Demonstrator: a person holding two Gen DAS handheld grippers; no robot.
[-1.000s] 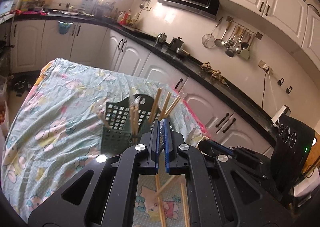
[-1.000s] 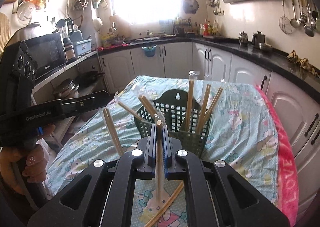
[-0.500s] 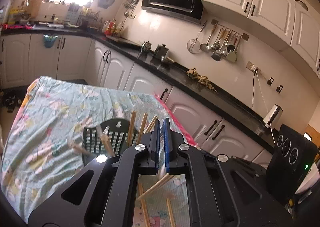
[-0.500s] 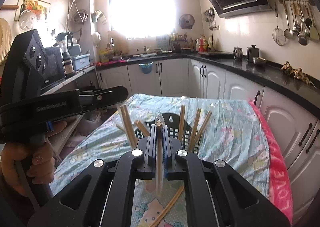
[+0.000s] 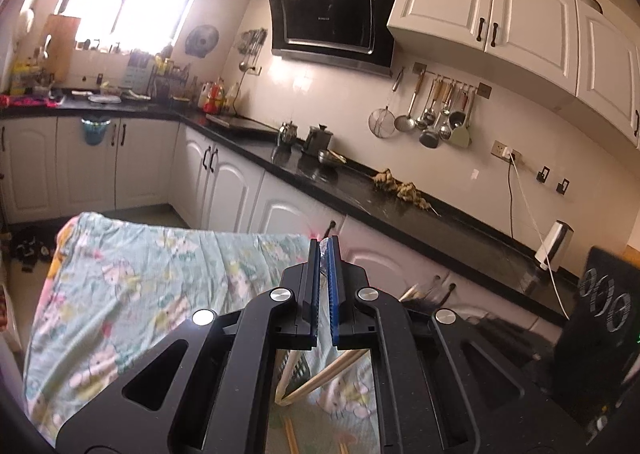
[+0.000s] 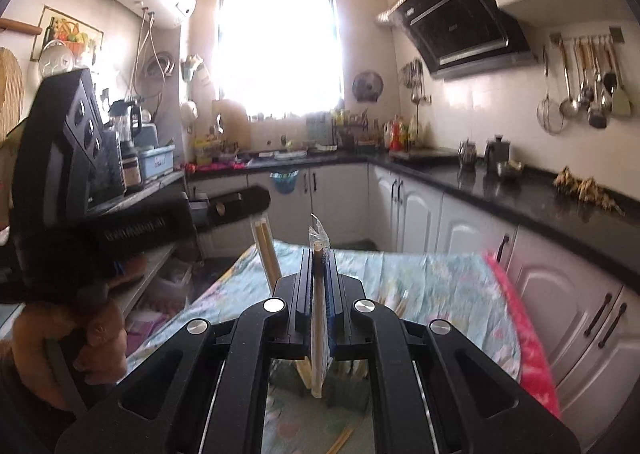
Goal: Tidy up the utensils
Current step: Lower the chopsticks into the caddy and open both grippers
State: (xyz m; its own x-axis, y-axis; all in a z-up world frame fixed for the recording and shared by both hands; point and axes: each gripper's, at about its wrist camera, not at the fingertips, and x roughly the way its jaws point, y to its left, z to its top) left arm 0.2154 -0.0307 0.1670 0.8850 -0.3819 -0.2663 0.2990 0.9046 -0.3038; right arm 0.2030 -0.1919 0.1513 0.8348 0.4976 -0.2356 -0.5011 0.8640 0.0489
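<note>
The right gripper (image 6: 319,254) pinches a wrapped pair of chopsticks (image 6: 318,318) upright between its pads, the clear wrapper's crumpled tip poking out above the fingertips, over the table under a cartoon-print cloth (image 6: 432,274). The left gripper (image 5: 325,250) has its jaws pressed nearly together on a thin sliver of clear plastic, and the right-wrist view shows another wrapped pair (image 6: 266,250) hanging at an angle below it, so it seems to be held by its wrapper. Below the grippers the dark utensil basket (image 5: 298,368) is mostly hidden, with loose chopsticks (image 5: 328,374) lying near it on the cloth.
</note>
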